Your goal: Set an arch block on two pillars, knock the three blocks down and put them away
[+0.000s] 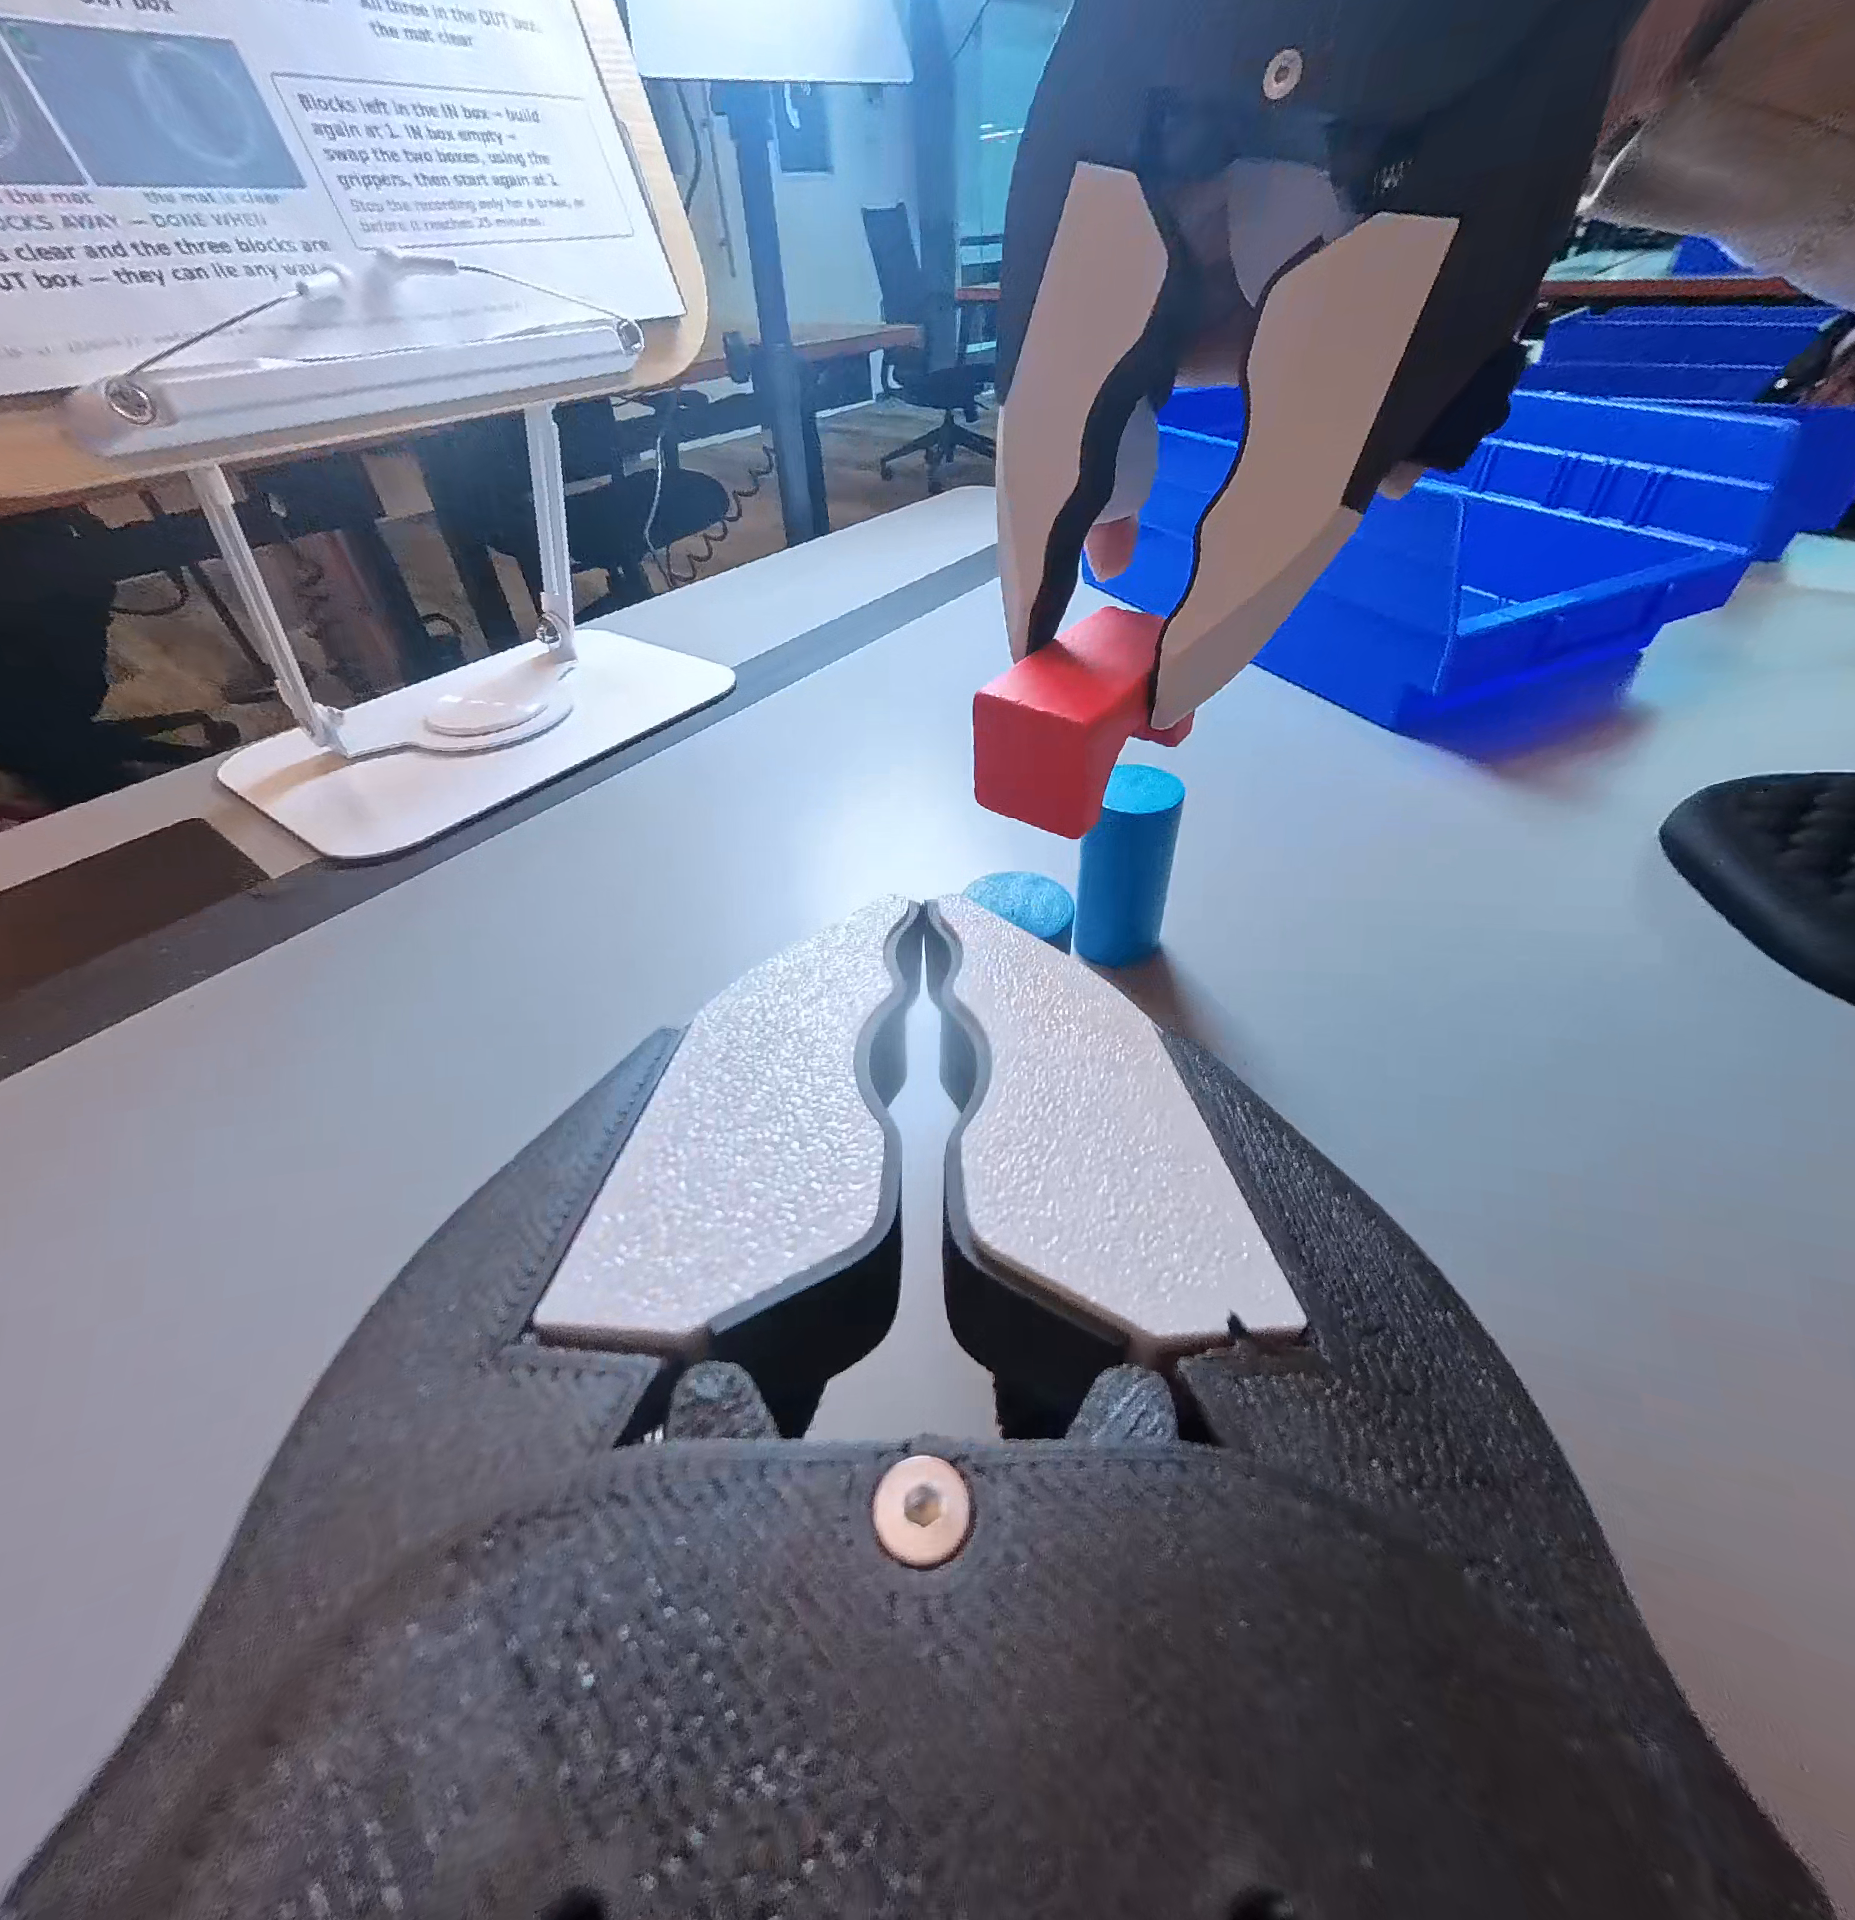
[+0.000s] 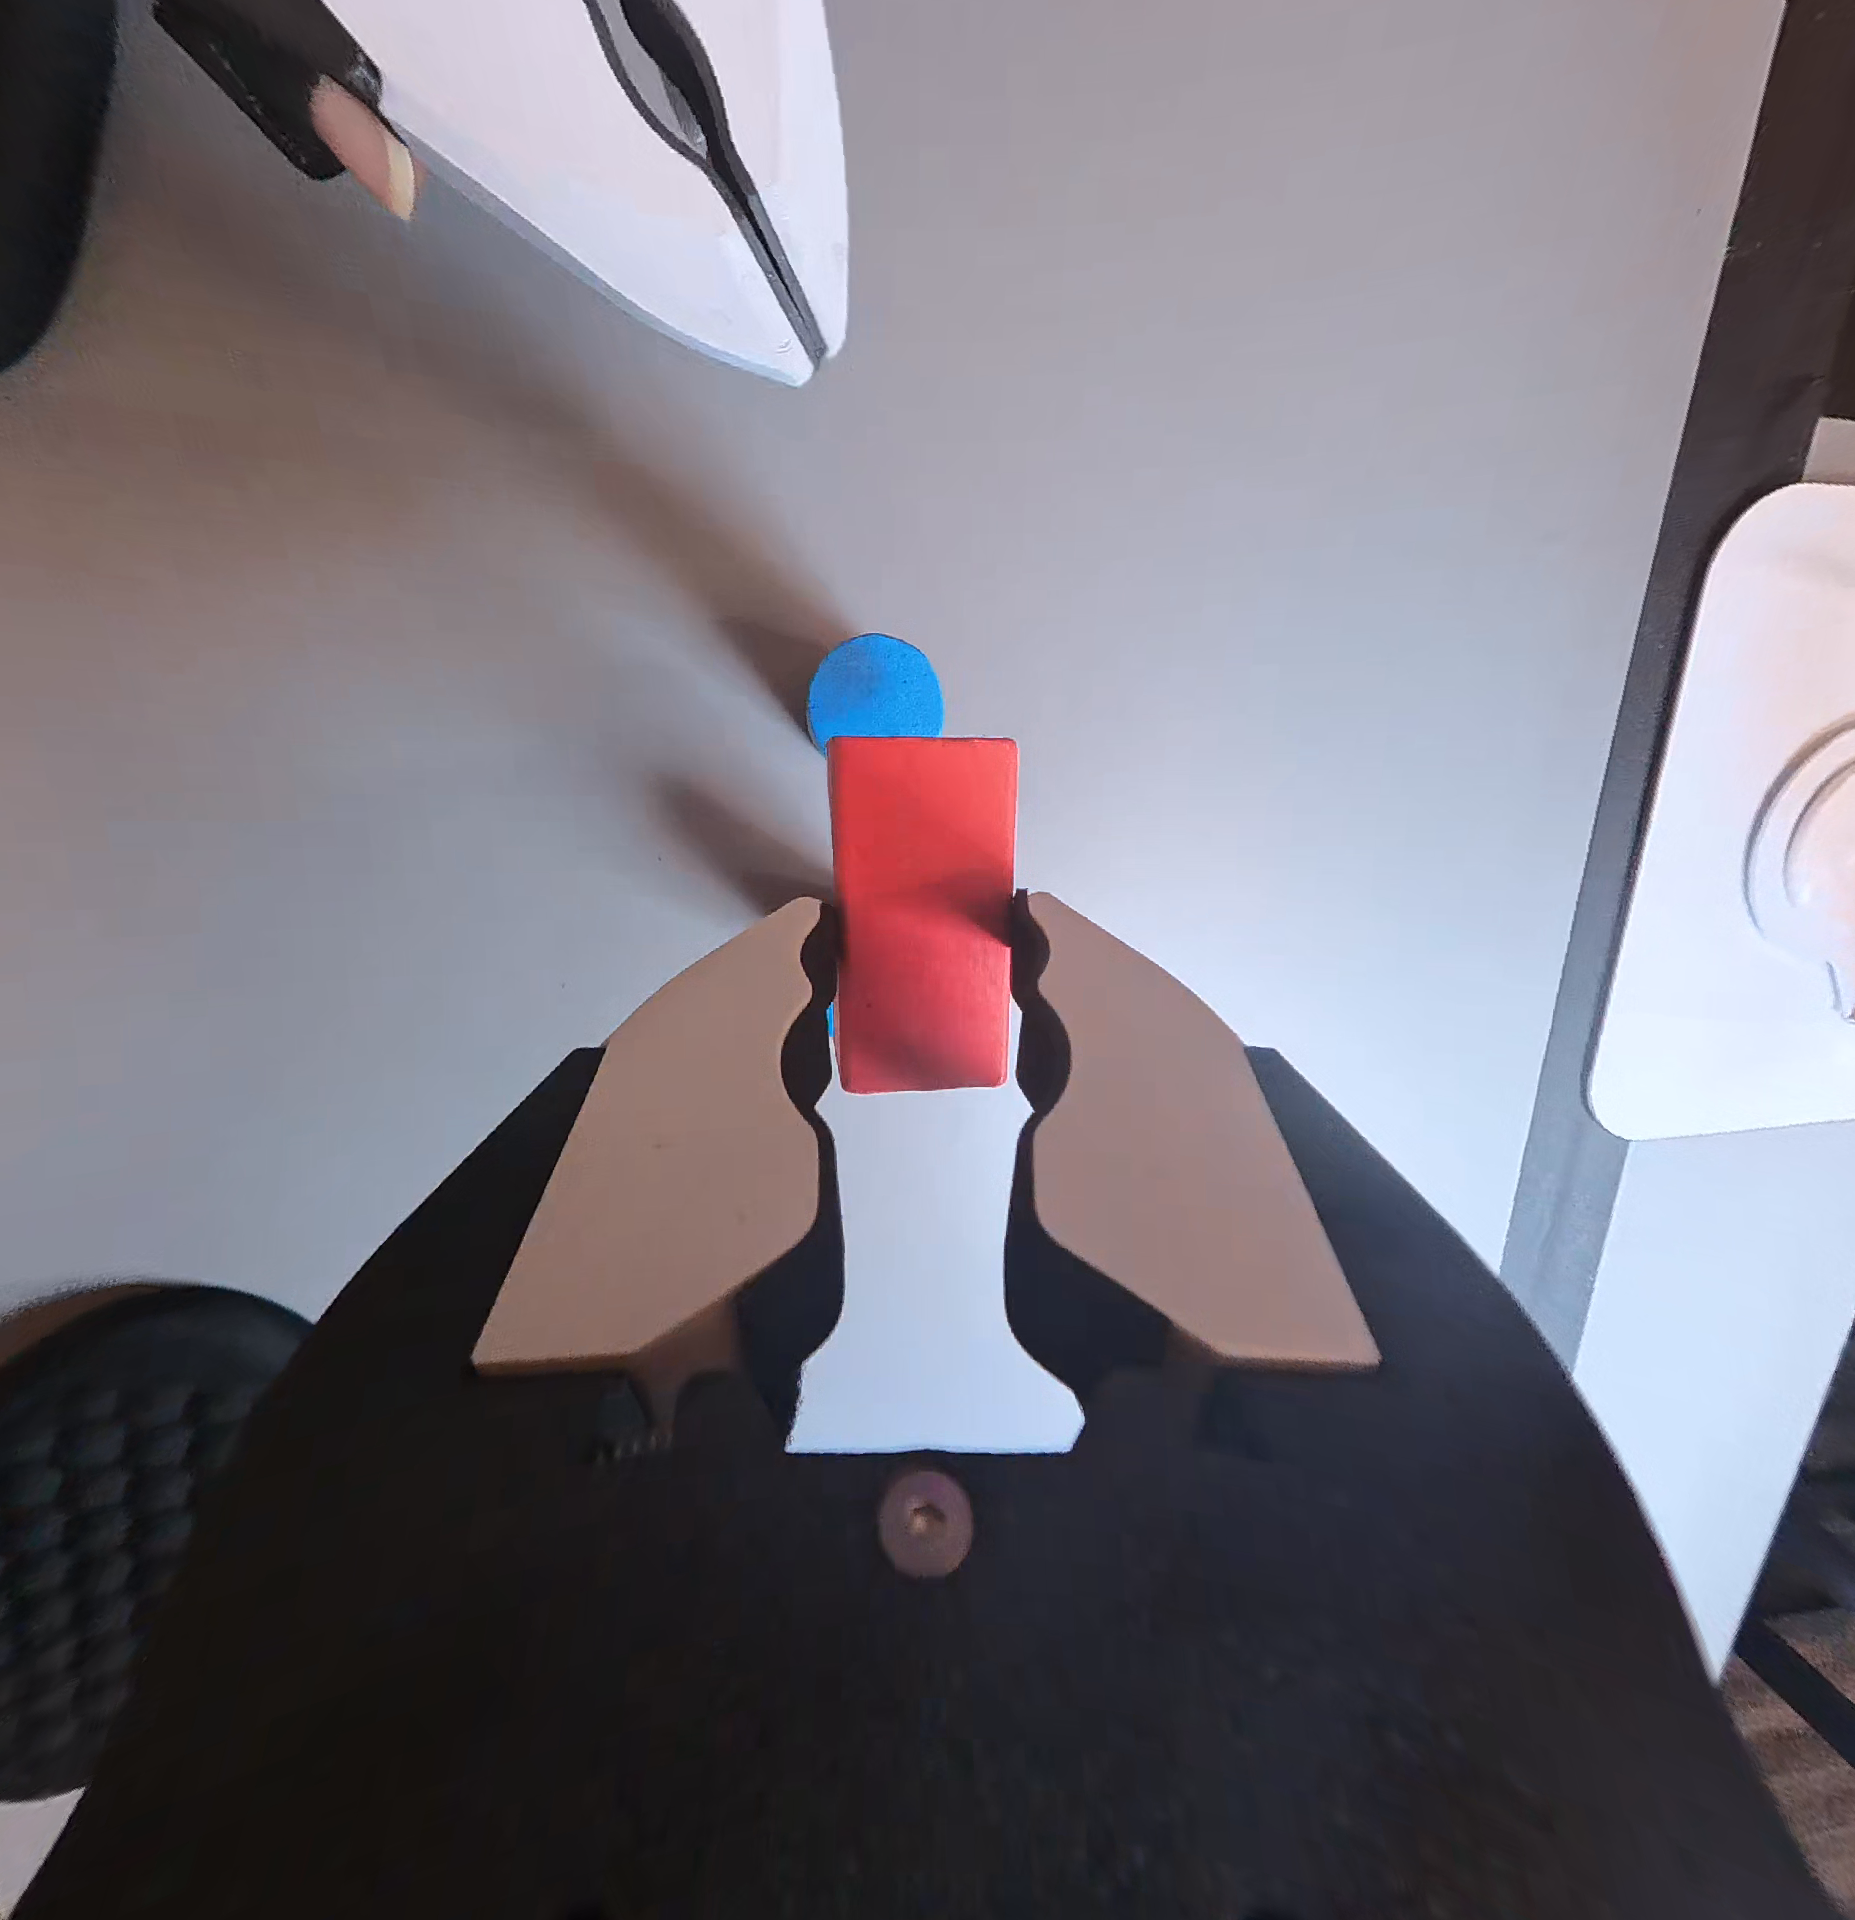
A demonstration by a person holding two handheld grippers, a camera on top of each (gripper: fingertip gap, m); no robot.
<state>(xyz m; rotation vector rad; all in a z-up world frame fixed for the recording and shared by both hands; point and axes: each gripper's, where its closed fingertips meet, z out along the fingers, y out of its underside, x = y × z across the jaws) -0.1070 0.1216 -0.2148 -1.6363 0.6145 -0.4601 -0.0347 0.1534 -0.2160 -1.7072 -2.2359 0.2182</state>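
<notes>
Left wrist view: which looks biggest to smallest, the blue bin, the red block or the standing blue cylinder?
1. blue bin, though it sits farther back.
2. red arch block, held in the right gripper.
3. blue cylinder, looking only slightly smaller.

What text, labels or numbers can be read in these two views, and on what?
Left wrist view: the printed sheet on the white stand carries lines of print and small pictures; I don't quote writing.
The red arch block, blue pillars and blue bins: no marks visible.
Right wrist view: no text.
</notes>
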